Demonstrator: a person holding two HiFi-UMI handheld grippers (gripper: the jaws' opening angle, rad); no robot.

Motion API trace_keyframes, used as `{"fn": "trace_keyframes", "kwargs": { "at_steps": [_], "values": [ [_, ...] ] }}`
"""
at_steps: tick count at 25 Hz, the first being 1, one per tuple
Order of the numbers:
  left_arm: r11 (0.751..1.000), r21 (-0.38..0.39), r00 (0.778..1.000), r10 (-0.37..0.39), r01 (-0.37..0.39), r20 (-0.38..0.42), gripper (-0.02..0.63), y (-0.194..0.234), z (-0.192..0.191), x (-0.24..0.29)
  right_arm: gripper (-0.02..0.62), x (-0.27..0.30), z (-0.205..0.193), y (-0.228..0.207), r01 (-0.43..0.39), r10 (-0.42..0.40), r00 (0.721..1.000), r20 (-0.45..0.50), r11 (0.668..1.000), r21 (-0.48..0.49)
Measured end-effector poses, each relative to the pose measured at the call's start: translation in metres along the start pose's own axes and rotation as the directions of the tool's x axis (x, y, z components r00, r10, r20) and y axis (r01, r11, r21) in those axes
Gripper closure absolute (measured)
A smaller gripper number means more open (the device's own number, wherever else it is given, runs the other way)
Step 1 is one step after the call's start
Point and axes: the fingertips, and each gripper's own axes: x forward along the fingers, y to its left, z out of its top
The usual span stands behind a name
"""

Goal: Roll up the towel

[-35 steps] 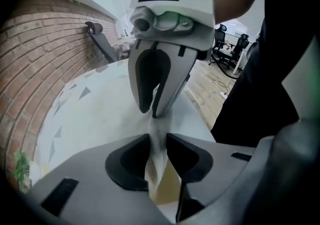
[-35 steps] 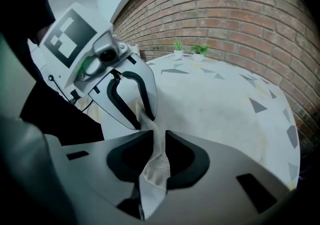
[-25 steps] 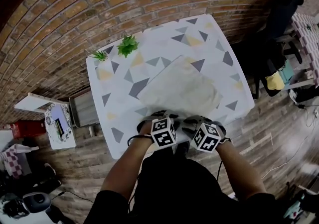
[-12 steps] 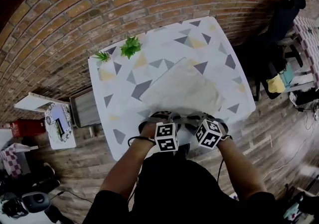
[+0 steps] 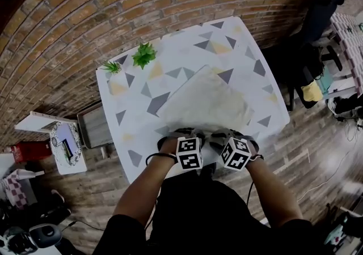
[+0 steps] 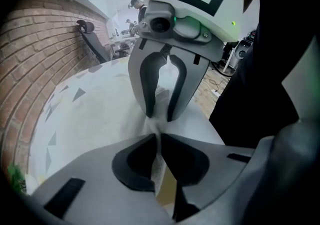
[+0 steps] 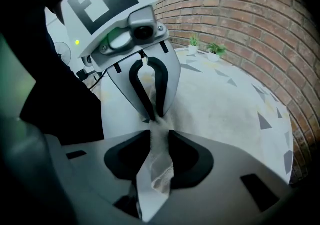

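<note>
A pale towel [image 5: 207, 98] lies flat on the white table [image 5: 130, 106] printed with grey and yellow triangles. Both grippers sit side by side at the towel's near edge, close to the table's front. My left gripper [image 5: 181, 132] [image 6: 159, 136] has just been closing, and a fold of the towel's edge [image 6: 160, 161] is pinched between its jaws. My right gripper [image 5: 226, 134] [image 7: 157, 136] is shut on the same edge [image 7: 157, 169], with bunched cloth between its pads. Each gripper view shows the other gripper, its jaws on the cloth too.
Two small green plants [image 5: 144, 54] [image 5: 113, 66] stand at the table's far left corner, against the brick wall. A dark chair [image 5: 317, 16] is to the right, a low white side table [image 5: 67, 143] to the left on the wooden floor.
Hands, grippers and towel stay where they were at the near edge; only the head view shifts slightly.
</note>
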Motion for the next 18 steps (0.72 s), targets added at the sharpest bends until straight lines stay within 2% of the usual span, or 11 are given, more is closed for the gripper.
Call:
{"fn": "trace_keyframes", "kwargs": {
  "at_steps": [4, 7, 12, 15, 18],
  "values": [
    [0.998, -0.050, 1.000, -0.023, 0.023, 0.005, 0.566, 0.000, -0.002, 0.001, 0.451, -0.007, 0.003, -0.002, 0.029, -0.029, 0.999, 0.027, 1.000, -0.003],
    [0.994, -0.097, 0.999, -0.047, 0.048, 0.014, 0.565, 0.001, -0.003, 0.000, 0.431, -0.015, 0.010, 0.006, 0.034, -0.032, 0.998, 0.057, 0.998, -0.046],
    [0.981, -0.175, 0.996, -0.085, 0.090, 0.037, 0.565, 0.004, -0.004, -0.001, 0.437, -0.002, 0.001, 0.017, 0.033, -0.033, 0.999, 0.002, 0.996, -0.081],
    [0.985, -0.154, 0.997, -0.073, 0.077, 0.031, 0.563, 0.004, -0.003, -0.003, 0.506, 0.003, -0.002, 0.005, 0.055, -0.056, 0.998, -0.015, 0.998, -0.031],
    [0.998, -0.060, 1.000, -0.027, 0.027, -0.002, 0.558, 0.003, -0.003, -0.007, 0.536, 0.003, 0.002, -0.001, 0.027, -0.027, 1.000, -0.015, 1.000, -0.001]
  ]
}}
